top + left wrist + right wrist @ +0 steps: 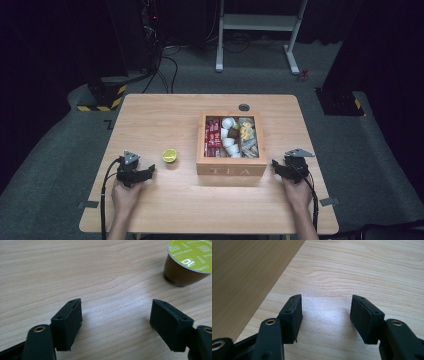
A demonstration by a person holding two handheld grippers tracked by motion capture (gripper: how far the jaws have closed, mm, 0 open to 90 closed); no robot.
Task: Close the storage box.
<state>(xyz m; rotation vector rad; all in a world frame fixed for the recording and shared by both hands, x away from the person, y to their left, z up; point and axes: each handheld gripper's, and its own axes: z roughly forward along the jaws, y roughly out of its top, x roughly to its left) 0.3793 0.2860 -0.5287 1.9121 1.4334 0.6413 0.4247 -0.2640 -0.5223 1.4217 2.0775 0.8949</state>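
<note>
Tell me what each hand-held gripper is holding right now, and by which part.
Nothing is held. The left hand-held gripper stands open over bare table, apart from the coffee capsule. The right hand-held gripper is open and empty beside the tea box.

On the tabletop (150,120) a box (231,170) sits centre-right, a capsule (169,155) just left of it. The left tool (150,172) lies left of the capsule, the right tool (274,163) right of the box.

The wooden box (230,170) carries "TEA" on its front wall. The coffee capsule (190,260) has "CAPPUCCINO" and "10" printed on its green lid.
</note>
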